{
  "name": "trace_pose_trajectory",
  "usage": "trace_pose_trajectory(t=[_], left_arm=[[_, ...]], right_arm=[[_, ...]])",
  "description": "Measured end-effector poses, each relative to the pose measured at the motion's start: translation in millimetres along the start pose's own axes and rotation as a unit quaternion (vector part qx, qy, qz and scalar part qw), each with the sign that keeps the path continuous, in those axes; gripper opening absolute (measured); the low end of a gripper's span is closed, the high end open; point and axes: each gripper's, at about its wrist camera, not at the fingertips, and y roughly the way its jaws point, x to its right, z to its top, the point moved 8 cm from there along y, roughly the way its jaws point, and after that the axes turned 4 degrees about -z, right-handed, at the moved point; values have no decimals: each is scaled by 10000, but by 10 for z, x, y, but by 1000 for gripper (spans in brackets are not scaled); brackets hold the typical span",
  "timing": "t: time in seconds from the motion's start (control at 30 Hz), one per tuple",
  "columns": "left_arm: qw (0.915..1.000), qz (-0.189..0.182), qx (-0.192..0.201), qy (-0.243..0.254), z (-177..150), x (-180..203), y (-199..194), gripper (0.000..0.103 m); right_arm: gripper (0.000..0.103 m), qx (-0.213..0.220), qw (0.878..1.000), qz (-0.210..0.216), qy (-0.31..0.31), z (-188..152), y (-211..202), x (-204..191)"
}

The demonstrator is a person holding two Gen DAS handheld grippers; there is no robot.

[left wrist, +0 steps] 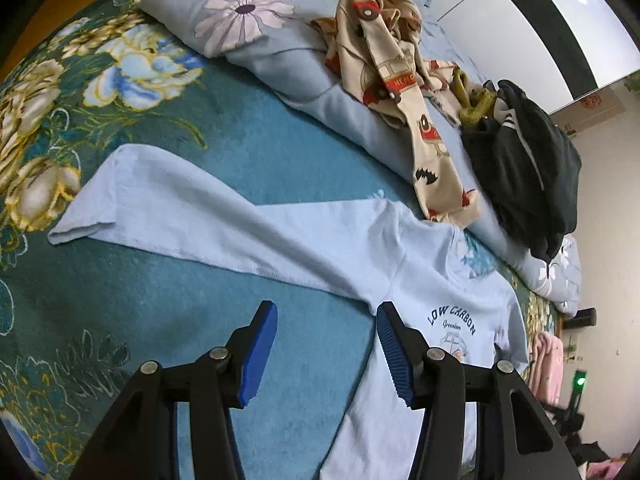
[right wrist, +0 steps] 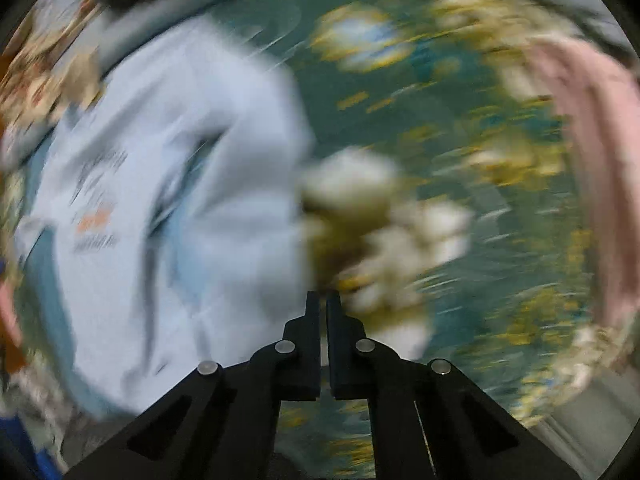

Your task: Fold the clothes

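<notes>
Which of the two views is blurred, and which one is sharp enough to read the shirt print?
Right wrist view: heavy motion smear; the light blue shirt print is unreadable. Left wrist view: mostly sharp, with fisheye bending; "LOW CARBON" reads clearly.

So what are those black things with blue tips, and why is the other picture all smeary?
They are tongs that a person holds, one in each hand, each with a small camera looking along it. The clear picture is from the left tongs, which are open and hold nothing. Below them a pale blue shirt lies flat on a flowery blanket, one sleeve stretched out. Behind it are a pillow, a beige garment with cars and a dark garment. The smeary picture is from the right tongs, which look shut with nothing seen between them. The camera was moving fast, so everything blurred.
</notes>
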Motion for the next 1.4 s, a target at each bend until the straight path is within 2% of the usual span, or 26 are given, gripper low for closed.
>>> trace_pose_trajectory(t=[0.03,0.13,0.2,0.27,0.33,0.37,0.43,0.67,0.7,0.73,0.77,0.8,0.93,0.97,1.07,1.1,1.13,1.2,1.3,1.37,1.4], left_arm=[[10000,0,-38,-19,-21,-5,17,56],[9999,-7,-133,-74,-83,-10,67,56],[9998,-32,-171,-80,-119,3,89,56],[9997,-48,-214,-79,-150,14,106,56],[9997,-21,-252,-56,-175,10,113,56],[9996,-7,-272,-44,-187,8,116,56],[9995,22,-300,-26,-202,8,121,56],[9994,54,-339,30,-257,54,122,57],[9993,62,-357,26,-273,53,129,57],[9993,73,-375,19,-289,51,136,57],[9992,87,-392,8,-306,49,145,58],[9991,98,-409,1,-324,52,155,58],[9989,111,-455,16,-371,88,183,58],[9989,112,-464,26,-378,101,188,58],[9987,108,-498,48,-391,145,208,58],[9986,105,-513,56,-398,161,217,58],[9985,102,-536,66,-408,182,232,58],[9982,89,-579,94,-429,228,261,58],[9979,66,-625,144,-453,289,282,58],[9978,87,-643,135,-464,288,294,59],[9978,106,-650,118,-469,279,302,60]], right_arm=[[2,213,9991,-339,147,104,-94,192],[2,508,9964,-447,511,270,-280,455],[2,328,9965,232,730,267,-271,303],[8,223,9961,660,545,138,-198,48],[39,122,9941,1011,369,-7,-88,-141],[43,63,9923,1194,334,-76,-31,-200],[43,-73,9868,1588,306,-217,118,-315],[43,-713,9687,2317,533,-475,512,-587],[39,-715,9701,2264,494,-488,524,-624],[16,-711,9723,2184,434,-500,534,-661],[4,-701,9747,2085,400,-505,530,-676],[3,-689,9771,1979,375,-508,520,-682],[2,-523,9846,1614,422,-460,403,-586],[2,-425,9890,1351,423,-406,355,-487],[2,-77,9986,355,396,-207,186,-128],[2,188,9988,-256,376,-82,70,55],[2,405,9961,-680,384,21,-36,190],[2,675,9920,-854,641,187,-190,357],[5,835,9895,-752,910,262,-200,455],[19,819,9895,-727,946,369,-153,577],[29,808,9896,-704,960,413,-125,638]])
